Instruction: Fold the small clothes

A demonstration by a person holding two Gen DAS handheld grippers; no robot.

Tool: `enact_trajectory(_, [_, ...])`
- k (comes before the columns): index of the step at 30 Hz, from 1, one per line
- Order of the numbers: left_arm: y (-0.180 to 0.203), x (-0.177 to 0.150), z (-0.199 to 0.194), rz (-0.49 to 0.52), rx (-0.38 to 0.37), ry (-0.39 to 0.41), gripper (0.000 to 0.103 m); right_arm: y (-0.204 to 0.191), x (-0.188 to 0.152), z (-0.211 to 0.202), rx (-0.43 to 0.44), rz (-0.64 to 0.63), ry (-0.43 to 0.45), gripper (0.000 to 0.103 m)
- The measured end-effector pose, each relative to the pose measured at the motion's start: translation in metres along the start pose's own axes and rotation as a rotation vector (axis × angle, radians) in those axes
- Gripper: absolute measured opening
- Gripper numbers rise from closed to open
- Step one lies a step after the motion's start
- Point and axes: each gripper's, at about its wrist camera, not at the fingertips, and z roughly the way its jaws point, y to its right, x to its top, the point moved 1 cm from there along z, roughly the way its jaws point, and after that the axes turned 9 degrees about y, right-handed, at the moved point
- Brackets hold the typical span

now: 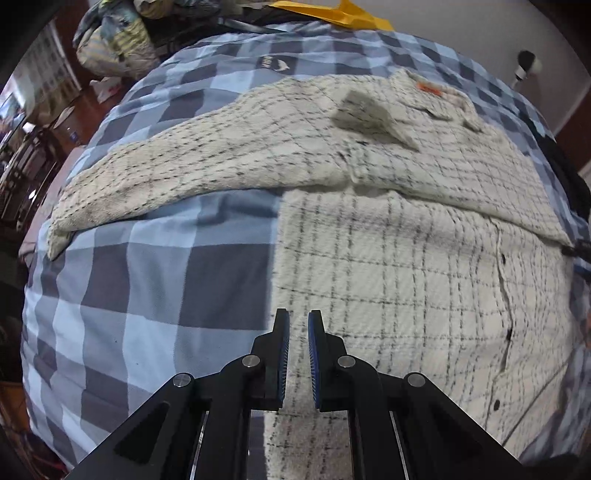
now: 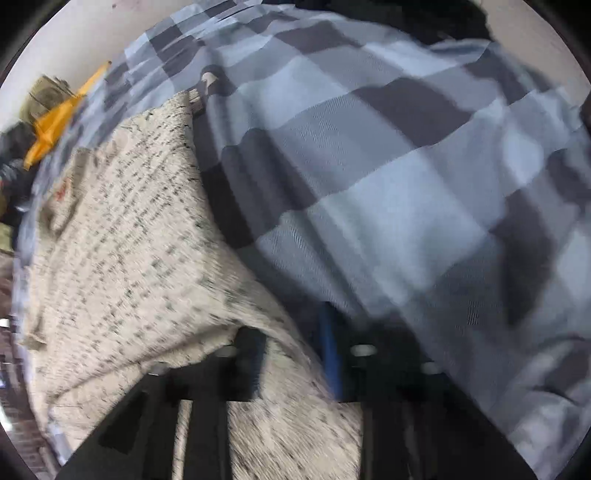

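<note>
A small cream shirt (image 1: 399, 266) with a thin black check lies on a blue and grey checked bed cover (image 1: 147, 280). One sleeve (image 1: 177, 177) stretches out to the left, and the collar with an orange tag (image 1: 428, 88) is at the far end. My left gripper (image 1: 298, 332) hovers over the shirt's left edge, fingers nearly closed with a narrow gap, holding nothing. In the blurred right wrist view my right gripper (image 2: 295, 354) is shut on the shirt's cloth (image 2: 122, 236), which drapes over the left finger and lifts off the cover (image 2: 406, 166).
A heap of bedding (image 1: 110, 40) and a yellow object (image 1: 332, 14) lie beyond the far edge of the bed. Furniture stands to the left (image 1: 26, 155). A white wall (image 1: 480, 33) is behind. The yellow object also shows in the right wrist view (image 2: 55, 125).
</note>
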Motion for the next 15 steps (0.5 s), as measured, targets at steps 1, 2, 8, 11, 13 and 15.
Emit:
enact_trajectory(1, [-0.001, 0.001, 0.000, -0.002, 0.007, 0.005, 0.009, 0.004, 0.000, -0.016, -0.034, -0.007, 0.016, 0.055])
enact_trajectory(2, [-0.001, 0.002, 0.001, -0.002, 0.015, 0.012, 0.009, 0.003, -0.001, -0.029, -0.078, -0.015, 0.052, 0.068])
enact_trajectory(8, [0.005, 0.007, -0.010, 0.058, -0.006, 0.131, 0.009, -0.053, -0.009, -0.067, -0.045, -0.213, 0.227, 0.077])
enact_trajectory(11, [0.006, 0.009, -0.018, 0.097, 0.031, 0.201, 0.009, -0.064, -0.010, -0.045, -0.074, -0.311, 0.233, 0.079])
enact_trajectory(13, [0.005, 0.010, -0.021, 0.110, 0.000, 0.207, 0.009, -0.056, -0.012, -0.029, -0.225, -0.328, 0.209, 0.079])
enact_trajectory(15, [0.004, 0.011, -0.025, 0.107, -0.092, 0.196, 0.009, -0.034, -0.012, -0.028, -0.337, -0.261, 0.169, 0.079])
